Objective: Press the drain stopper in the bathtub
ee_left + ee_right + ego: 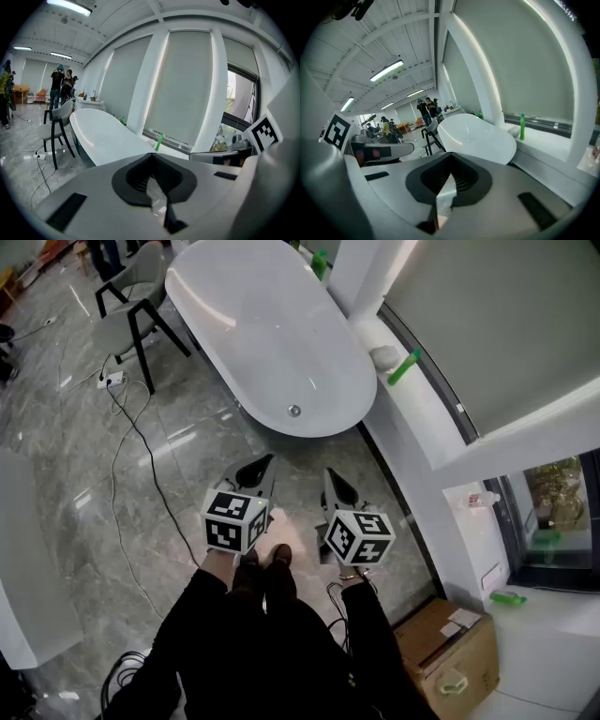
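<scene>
A white oval bathtub (272,329) stands on the grey marble floor ahead of me. Its round metal drain stopper (294,411) sits in the bottom near the tub's near end. My left gripper (265,465) and right gripper (332,478) hover side by side over the floor, short of the tub's near rim, with their jaws closed to a point and nothing held. The left gripper view looks past the left gripper (152,160) along the bathtub (101,133). The right gripper (450,161) faces the bathtub (480,133) end-on. Neither gripper view shows the stopper.
A white window ledge (422,413) runs along the tub's right side, with a green bottle (405,367) on it. A grey chair (131,306) and a floor cable (131,442) lie to the left. A cardboard box (450,648) sits at my right. People (62,84) stand far off.
</scene>
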{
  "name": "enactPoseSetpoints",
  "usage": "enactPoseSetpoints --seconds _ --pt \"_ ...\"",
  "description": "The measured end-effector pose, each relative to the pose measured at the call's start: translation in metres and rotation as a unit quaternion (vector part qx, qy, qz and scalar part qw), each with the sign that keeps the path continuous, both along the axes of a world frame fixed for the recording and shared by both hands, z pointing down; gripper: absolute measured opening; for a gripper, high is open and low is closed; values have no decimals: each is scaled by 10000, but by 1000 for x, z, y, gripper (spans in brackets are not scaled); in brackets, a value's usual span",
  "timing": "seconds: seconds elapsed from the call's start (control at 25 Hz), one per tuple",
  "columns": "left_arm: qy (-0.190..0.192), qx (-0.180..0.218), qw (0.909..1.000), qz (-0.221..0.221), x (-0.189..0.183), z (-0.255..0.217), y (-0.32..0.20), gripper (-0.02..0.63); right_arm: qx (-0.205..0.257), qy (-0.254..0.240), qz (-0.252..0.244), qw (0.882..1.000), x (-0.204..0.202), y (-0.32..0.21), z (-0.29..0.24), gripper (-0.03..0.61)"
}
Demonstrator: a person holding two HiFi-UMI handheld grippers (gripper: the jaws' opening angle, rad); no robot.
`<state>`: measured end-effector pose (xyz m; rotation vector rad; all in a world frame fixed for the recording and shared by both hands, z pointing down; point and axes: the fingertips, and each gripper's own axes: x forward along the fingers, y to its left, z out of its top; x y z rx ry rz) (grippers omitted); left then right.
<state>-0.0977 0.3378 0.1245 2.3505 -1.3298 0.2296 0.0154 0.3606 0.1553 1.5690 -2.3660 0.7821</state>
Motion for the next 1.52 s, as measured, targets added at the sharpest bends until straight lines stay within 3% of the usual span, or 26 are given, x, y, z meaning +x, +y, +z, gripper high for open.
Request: enactPoseSetpoints --seconds 0.56,1.52 --pt "12 -83 10000 -25 6 6 -13 8 -38 -76 -2 10000 10 -15 0 2" --pt "-190 294 9992 -211 35 -33 -48 8 293 -155 167 9993 75 -42 -30 2"
